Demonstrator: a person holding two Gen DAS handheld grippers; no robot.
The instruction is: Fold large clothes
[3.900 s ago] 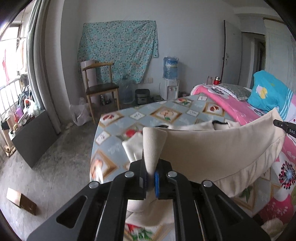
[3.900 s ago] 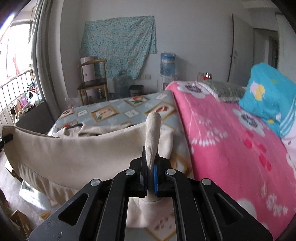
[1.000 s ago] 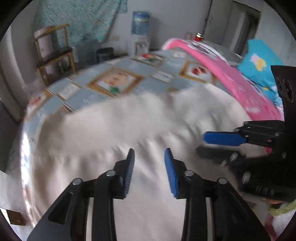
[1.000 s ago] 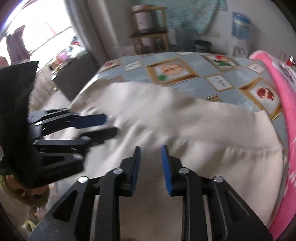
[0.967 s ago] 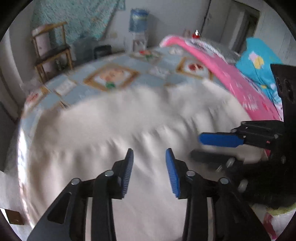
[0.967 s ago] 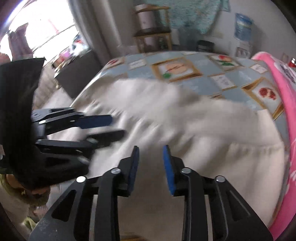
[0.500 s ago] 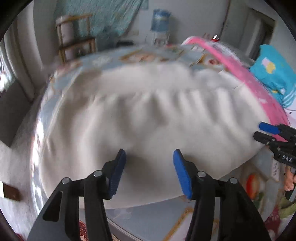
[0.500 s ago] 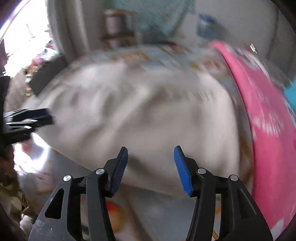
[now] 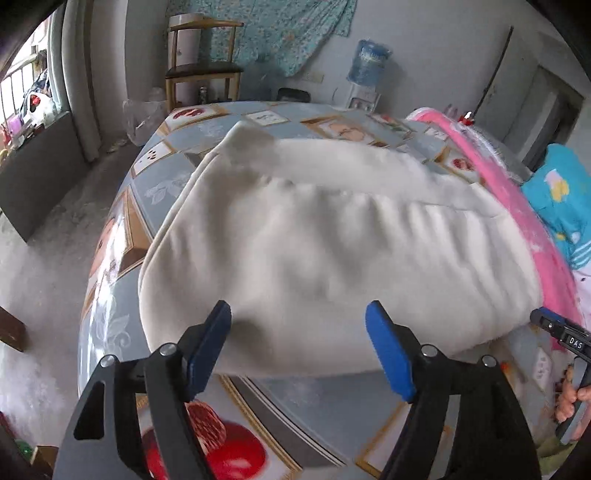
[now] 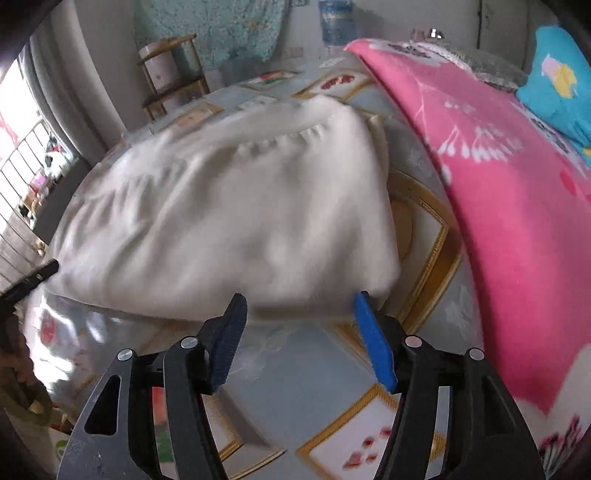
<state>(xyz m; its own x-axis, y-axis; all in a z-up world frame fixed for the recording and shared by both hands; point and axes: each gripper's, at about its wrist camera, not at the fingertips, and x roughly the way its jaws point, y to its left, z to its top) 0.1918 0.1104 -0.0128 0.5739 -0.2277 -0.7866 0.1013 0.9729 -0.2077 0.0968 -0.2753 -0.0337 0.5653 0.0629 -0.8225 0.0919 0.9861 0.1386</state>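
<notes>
Cream garment [image 9: 332, 251] now lies folded flat on the bed's patterned sheet [image 9: 317, 402]; earlier I held it up by two corners. Left gripper [image 9: 299, 347] and right gripper [image 10: 301, 336] have just been opening, nothing between the fingers, both hovering at its near edge.

1. My view takes in a pale wall [image 9: 424, 44] hung with a teal floral cloth [image 9: 295, 29].
2. A wooden chair [image 9: 201, 70] and water dispenser [image 9: 367, 74] stand before it.
3. Daylight enters the barred window [image 10: 22, 173] over grey floor [image 9: 48, 229].

"DAS" on right gripper [image 9: 565, 338]
</notes>
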